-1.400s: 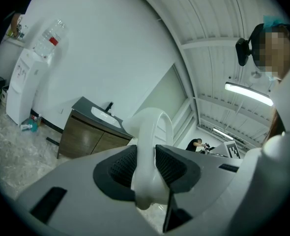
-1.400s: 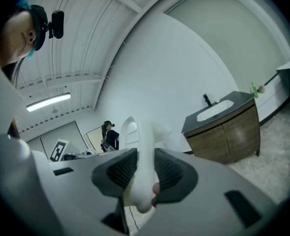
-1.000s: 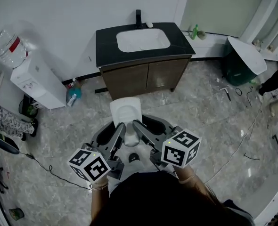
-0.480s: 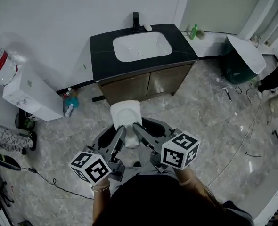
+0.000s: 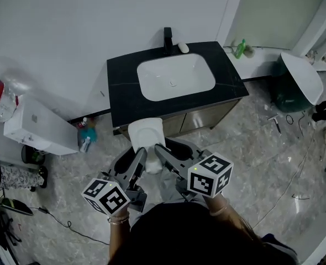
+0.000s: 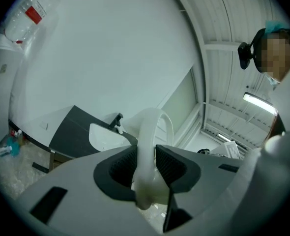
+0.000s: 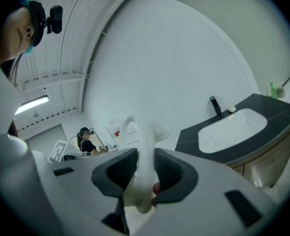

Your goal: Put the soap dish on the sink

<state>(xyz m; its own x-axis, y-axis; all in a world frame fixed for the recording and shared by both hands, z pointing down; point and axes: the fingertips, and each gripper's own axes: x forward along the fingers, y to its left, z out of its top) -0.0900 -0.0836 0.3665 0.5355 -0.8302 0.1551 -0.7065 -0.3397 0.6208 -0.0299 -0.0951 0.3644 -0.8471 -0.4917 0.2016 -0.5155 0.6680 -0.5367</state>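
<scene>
Hidden: the soap dish's [image 5: 147,132] near end, buried between the jaws.
Left hand-held gripper [image 6: 146,152]: clamped on dish's left rim.
Right hand-held gripper [image 7: 146,162]: clamped on right rim.
Soap dish: juts ahead of both; sink [image 5: 175,77] farther ahead.

Place: a work room set up like a bathroom.
Bathroom part: 1 white sink [image 5: 175,79] with a black tap [image 5: 167,39], set in a black-topped cabinet [image 5: 124,93].
Work part: a water cooler [image 5: 36,130], and loose wires [image 5: 288,118] on the stone floor [image 5: 251,142].

White soap dish [image 5: 146,132] aloft, level; white sink [image 5: 190,75] just beyond, black-topped.
</scene>
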